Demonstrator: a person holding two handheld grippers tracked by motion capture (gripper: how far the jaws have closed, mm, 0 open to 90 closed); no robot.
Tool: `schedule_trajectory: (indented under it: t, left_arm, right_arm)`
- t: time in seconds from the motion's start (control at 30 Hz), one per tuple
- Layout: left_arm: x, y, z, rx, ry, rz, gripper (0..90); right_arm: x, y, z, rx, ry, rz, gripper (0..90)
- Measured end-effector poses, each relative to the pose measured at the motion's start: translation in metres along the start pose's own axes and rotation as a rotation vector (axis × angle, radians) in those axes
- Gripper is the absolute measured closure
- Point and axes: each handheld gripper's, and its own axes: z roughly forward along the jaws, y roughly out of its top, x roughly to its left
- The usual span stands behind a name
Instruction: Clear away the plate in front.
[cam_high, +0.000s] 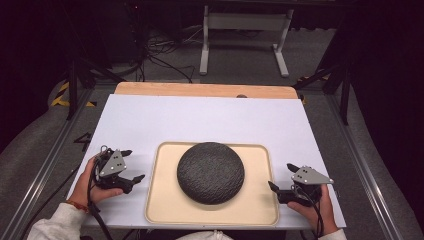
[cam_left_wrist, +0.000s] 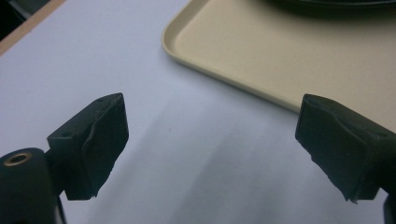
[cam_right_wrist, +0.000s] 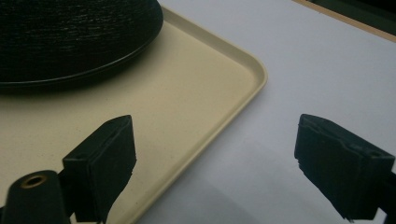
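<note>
At the left of the high view, the person's left hand (cam_high: 92, 182) holds the left hand-held gripper (cam_high: 131, 165) over the white counter (cam_high: 200, 117), just beside the left edge of the beige tray (cam_high: 160, 200). Its jaws stand released, wide apart, with nothing between them; in the left gripper view they frame bare white counter, and the tray's rounded corner (cam_left_wrist: 187, 42) lies just beyond them, apart from both.

In the middle, the tray lies flat on the counter near the person's edge. A dark, round, domed object with a woven texture (cam_high: 211, 172) sits on the tray, roughly at its centre, reaching close to the far rim.

At the right, the right hand (cam_high: 312, 205) holds the right hand-held gripper (cam_high: 282, 176) beside the tray's right edge. It too is released and grasps nothing. In the right gripper view one jaw hangs over the tray, the other over the counter, so they straddle the rim (cam_right_wrist: 224, 121); the domed object (cam_right_wrist: 70, 37) lies farther in.
</note>
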Motion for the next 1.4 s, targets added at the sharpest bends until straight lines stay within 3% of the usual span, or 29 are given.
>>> schedule_trajectory:
  t: [0.13,0.4,0.7,0.83,1.4]
  left_arm:
    - [0.006,-0.011,-0.005,-0.019,-0.004,-0.077,10.4]
    - [0.004,-0.024,-0.014,-0.051,0.004,-0.133,9.2]
    - [0.0,-0.022,-0.018,-0.068,0.018,-0.106,8.7]
    - [0.0,-0.022,-0.019,-0.073,0.027,-0.114,8.8]
    - [0.001,-0.019,-0.015,-0.057,0.01,-0.096,9.5]
  right_arm:
    - [0.0,0.0,0.0,0.001,-0.002,0.002,12.9]
    - [0.0,-0.001,0.0,0.002,-0.002,0.0,12.9]
    - [0.002,0.0,0.002,0.009,-0.009,-0.007,12.8]
    - [0.004,0.0,0.002,0.012,-0.005,-0.018,12.6]
    - [0.0,-0.003,-0.001,0.004,-0.012,0.012,12.7]
